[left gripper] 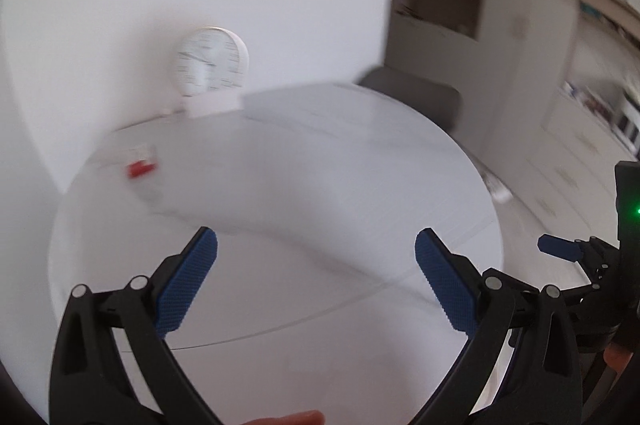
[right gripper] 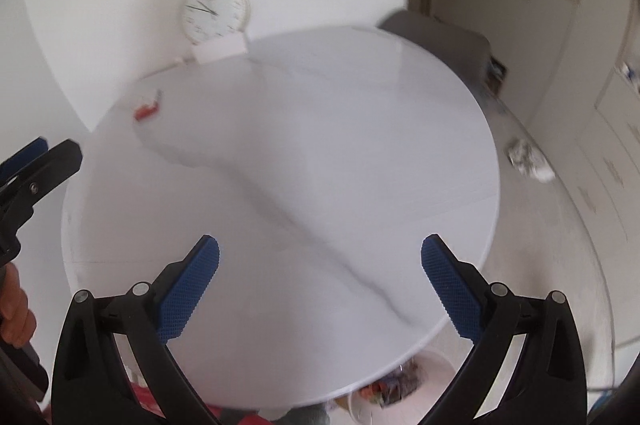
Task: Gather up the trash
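Observation:
A small red and white wrapper lies on the round white marble table at its far left; it also shows in the right wrist view. A crumpled silver-white wad lies on the floor to the right of the table. A white bin holding colourful trash stands on the floor under the table's near edge. My left gripper is open and empty above the table. My right gripper is open and empty above the table's near part.
A white round clock on a white base stands at the table's far edge against the wall. A grey chair stands behind the table at the right. Cabinets and drawers line the right side.

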Demonstrator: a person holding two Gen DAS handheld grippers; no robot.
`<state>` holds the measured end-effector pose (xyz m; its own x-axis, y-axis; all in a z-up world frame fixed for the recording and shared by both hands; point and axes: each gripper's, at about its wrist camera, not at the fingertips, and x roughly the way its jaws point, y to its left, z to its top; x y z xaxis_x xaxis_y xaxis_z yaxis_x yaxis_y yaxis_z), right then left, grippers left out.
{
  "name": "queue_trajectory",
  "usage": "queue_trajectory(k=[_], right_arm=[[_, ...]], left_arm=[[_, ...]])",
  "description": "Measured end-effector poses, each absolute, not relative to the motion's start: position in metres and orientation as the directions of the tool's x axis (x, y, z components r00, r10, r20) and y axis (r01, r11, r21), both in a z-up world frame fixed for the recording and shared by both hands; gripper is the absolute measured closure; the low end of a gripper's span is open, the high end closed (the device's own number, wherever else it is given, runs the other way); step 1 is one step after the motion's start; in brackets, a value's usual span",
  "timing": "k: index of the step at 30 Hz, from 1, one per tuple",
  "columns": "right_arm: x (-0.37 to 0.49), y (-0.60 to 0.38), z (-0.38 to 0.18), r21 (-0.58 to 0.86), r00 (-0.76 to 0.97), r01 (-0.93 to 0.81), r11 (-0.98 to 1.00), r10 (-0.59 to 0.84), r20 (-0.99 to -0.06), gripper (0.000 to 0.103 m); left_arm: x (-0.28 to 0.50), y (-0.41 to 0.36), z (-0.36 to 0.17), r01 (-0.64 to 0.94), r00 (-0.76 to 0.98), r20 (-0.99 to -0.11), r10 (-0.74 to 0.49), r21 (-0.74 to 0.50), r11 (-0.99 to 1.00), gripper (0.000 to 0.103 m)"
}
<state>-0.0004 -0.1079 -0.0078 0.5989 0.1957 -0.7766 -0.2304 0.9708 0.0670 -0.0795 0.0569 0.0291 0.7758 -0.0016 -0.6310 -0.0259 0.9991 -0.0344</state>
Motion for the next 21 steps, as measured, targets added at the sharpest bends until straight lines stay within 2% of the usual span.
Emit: queue_trajectory(k=[4,10,21], right_arm=[[0.002,-0.076,0.015,0.048,0.628,-0.294,0.955,0.231,-0.744,0.003],[-0.001,-0.041,0.033,0.027,0.643,-0.345,0.938,0.258,-0.721,0.003],[-0.005,-0.033,0.030,-0.025,0.636,-0.322,0.946,0.197,-0.746,0.003]], left_arm=[[-0.088,0.090,0.042,-0.127,0.773,-0.629,0.079,-0.032,0.991,0.008],[-0.103,0.116,0.040,-0.204,0.730,-0.672,0.125,-0.039,0.978,0.008],[-0.092,0.129,0.033,-0.186,0.709,-0.701,0.074,-0.085,0.979,0.008]])
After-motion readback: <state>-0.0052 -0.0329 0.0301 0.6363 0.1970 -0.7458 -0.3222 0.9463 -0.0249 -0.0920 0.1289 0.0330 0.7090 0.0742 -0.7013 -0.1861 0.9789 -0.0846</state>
